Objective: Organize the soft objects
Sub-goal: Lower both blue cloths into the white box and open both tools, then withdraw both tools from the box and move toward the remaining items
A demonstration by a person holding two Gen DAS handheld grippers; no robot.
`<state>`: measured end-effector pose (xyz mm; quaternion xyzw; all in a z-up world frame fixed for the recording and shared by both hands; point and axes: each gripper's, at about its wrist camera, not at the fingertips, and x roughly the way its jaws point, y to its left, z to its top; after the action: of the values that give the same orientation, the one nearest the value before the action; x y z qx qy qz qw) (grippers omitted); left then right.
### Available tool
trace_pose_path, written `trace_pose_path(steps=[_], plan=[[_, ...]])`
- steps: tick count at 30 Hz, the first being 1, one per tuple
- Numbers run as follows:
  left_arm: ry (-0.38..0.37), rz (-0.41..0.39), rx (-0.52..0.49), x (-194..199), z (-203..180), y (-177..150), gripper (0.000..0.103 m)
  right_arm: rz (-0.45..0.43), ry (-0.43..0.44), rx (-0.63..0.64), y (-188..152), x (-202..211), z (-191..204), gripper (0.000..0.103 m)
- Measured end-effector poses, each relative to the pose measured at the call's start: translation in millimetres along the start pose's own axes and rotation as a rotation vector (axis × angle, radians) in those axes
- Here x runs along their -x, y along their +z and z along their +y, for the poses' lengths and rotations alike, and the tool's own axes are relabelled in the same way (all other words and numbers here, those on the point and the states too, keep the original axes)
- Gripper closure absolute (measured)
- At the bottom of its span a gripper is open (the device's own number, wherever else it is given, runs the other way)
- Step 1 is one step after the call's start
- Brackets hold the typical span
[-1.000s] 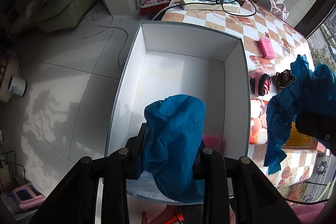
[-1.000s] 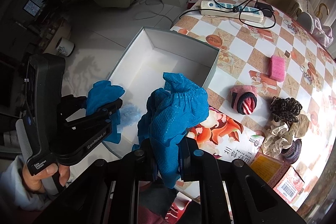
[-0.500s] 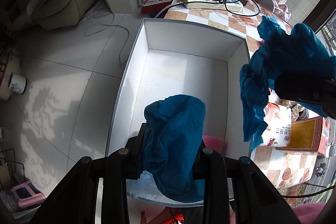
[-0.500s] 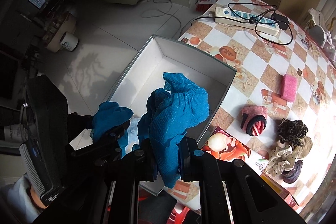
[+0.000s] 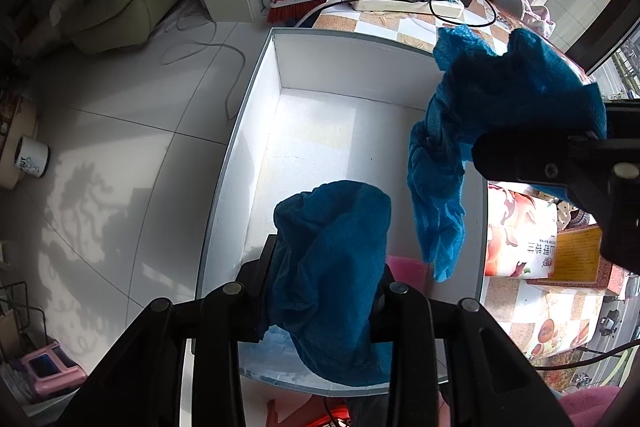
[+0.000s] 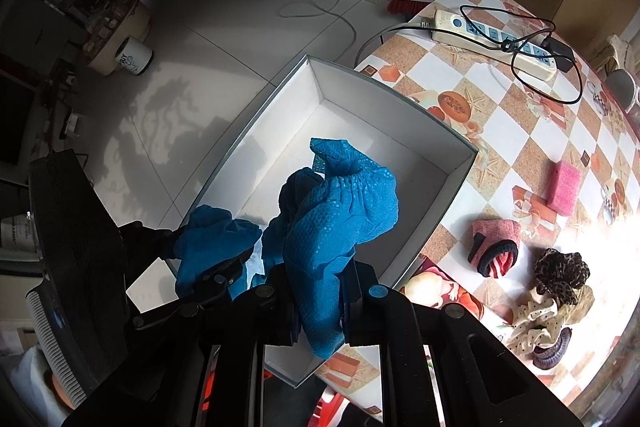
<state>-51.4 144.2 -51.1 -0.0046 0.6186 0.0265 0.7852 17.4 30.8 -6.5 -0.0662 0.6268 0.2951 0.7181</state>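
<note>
Since earlier, the right tool, clamped on a blue cloth, has swung over the white box. Left tool is opening around its own cloth; dropping both comes next.

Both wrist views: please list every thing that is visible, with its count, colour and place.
Crumpled blue mesh cloths: 2; one in the left claw, one in the right claw, both over the box.
Open white cardboard box: 1, at the table's edge.
Pink sponge in box: 1, near corner.
Pink sponge on table: 1.
Pink rolled sock: 1, right of box.
Fabric scrunchies: a pile, leopard, cream, dark.
White power strip: 1, far table end.
Checkered tablecloth: orange and white.
Red broom: 1, on the floor.
Left claw: opening, cloth between.
Right claw: shut on cloth.
</note>
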Motion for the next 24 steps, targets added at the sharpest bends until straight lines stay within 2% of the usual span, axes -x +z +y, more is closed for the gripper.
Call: trace_pose_path(steps=[1, 6, 11, 12, 13, 15, 16, 18, 20, 21, 24], plan=[[-0.003, 0.0, -0.003, 0, -1, 0, 0.06, 0.003, -0.003, 0.004, 0, -1, 0, 0.087], [0.01, 0.006, -0.009, 3, -3, -2, 0.026, 0.018, -0.009, 0.017, 2, -5, 2, 0.087], [-0.055, 0.006, 0.013, 11, -3, -5, 0.019, 0.056, -0.02, 0.039, 2, -10, 3, 0.087], [-0.075, 0.001, 0.019, 14, -3, -6, 0.015, 0.067, -0.025, 0.042, 2, -12, 3, 0.078], [-0.094, -0.008, 0.022, 18, -3, -7, 0.015, 0.074, -0.032, 0.041, 1, -12, 4, 0.054], [-0.115, -0.024, 0.022, 26, -5, -9, 0.015, 0.058, -0.037, 0.038, -1, -9, 4, 0.025], [-0.12, -0.038, 0.024, 30, -6, -11, 0.014, 0.055, -0.031, 0.04, -2, -7, 4, 0.024], [-0.14, -0.067, 0.031, 39, -6, -15, 0.0, 0.074, -0.016, 0.042, -2, -8, 5, 0.024], [-0.165, -0.108, 0.039, 49, -6, -19, 0.0, 0.101, -0.006, 0.041, -2, -11, 6, 0.016], [-0.177, -0.129, 0.041, 55, -6, -21, 0.0, 0.109, -0.003, 0.038, -2, -12, 7, 0.0], [-0.2, -0.17, 0.05, 69, -8, -25, 0.0, 0.113, -0.01, 0.028, -5, -13, 7, 0.0]])
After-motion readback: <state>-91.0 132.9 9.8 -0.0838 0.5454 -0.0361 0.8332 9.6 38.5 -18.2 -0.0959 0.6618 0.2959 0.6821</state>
